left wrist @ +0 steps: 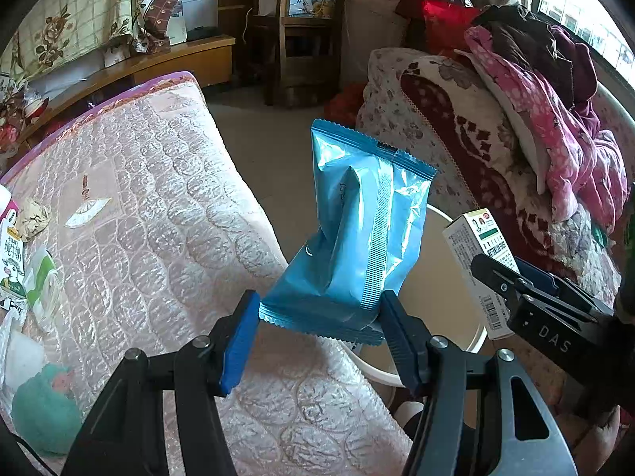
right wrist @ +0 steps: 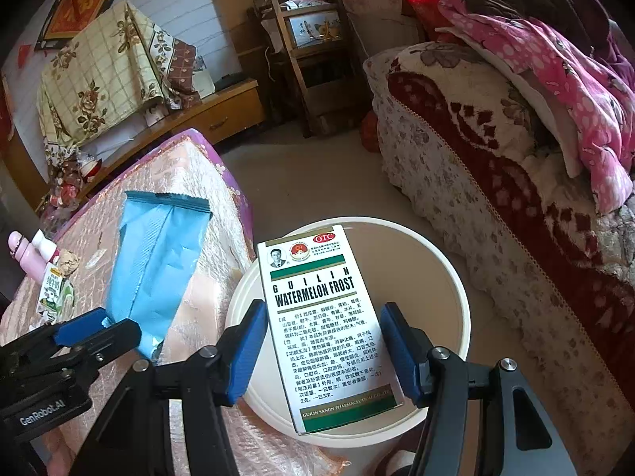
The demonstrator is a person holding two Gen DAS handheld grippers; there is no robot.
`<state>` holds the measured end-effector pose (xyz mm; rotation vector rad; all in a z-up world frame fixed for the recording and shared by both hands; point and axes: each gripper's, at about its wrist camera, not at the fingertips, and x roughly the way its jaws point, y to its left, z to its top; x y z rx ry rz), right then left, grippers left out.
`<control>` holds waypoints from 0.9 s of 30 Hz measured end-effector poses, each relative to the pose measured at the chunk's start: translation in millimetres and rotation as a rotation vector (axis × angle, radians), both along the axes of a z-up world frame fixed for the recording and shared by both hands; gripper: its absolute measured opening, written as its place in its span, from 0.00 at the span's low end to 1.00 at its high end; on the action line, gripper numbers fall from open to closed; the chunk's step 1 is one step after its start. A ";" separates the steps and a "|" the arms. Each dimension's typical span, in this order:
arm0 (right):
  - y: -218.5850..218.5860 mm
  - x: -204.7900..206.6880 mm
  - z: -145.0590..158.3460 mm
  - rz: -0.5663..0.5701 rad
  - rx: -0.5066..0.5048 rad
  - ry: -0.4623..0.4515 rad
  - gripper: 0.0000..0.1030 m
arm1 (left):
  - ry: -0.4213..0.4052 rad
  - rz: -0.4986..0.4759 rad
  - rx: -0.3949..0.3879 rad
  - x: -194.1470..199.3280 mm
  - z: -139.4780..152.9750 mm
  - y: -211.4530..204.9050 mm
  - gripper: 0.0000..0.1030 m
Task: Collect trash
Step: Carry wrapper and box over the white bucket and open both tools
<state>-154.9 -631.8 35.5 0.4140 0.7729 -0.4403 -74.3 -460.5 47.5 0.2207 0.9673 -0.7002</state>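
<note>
Two grippers, each clamped on one piece of trash, above the white bin (right wrist: 456, 297).
Left gripper (left wrist: 317, 327) grips the blue wrapper (left wrist: 357, 234); right gripper (right wrist: 323, 347) grips the medicine box (right wrist: 325, 325): centre each over the opening before release.

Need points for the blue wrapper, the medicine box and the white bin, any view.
blue wrapper (left wrist: 349, 238), left wrist view, middle of the foil body.
Watermelon Frost medicine box (right wrist: 321, 317), right wrist view, printed front face.
white bin (right wrist: 416, 261), right wrist view, bare inside wall beside the box.
</note>
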 end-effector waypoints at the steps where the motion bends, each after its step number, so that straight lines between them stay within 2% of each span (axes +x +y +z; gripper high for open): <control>1: -0.6 -0.2 -0.2 -0.002 0.001 -0.001 0.60 | 0.003 0.000 -0.001 0.2 -0.6 -1.0 0.61; 9: -9.3 -0.9 -5.9 -0.025 0.027 -0.005 0.61 | 0.019 0.005 0.020 -0.8 -5.8 -13.8 0.62; 13: -14.1 0.5 -9.6 -0.036 0.046 -0.009 0.62 | 0.057 -0.013 0.003 -1.6 -8.0 -18.1 0.63; 14: -15.4 1.4 -11.0 -0.040 0.052 -0.006 0.64 | 0.063 -0.013 0.002 -1.6 -8.8 -18.9 0.63; 16: -18.1 2.1 -13.3 -0.047 0.069 -0.008 0.75 | 0.079 -0.012 0.003 -0.4 -11.2 -19.7 0.63; 19: -18.2 0.1 -12.0 -0.057 0.067 -0.017 0.75 | 0.085 -0.003 0.001 -0.1 -12.6 -14.7 0.63; 27: -12.0 0.5 -14.8 -0.047 0.070 0.003 0.75 | 0.021 0.028 0.016 -6.9 -2.4 11.0 0.63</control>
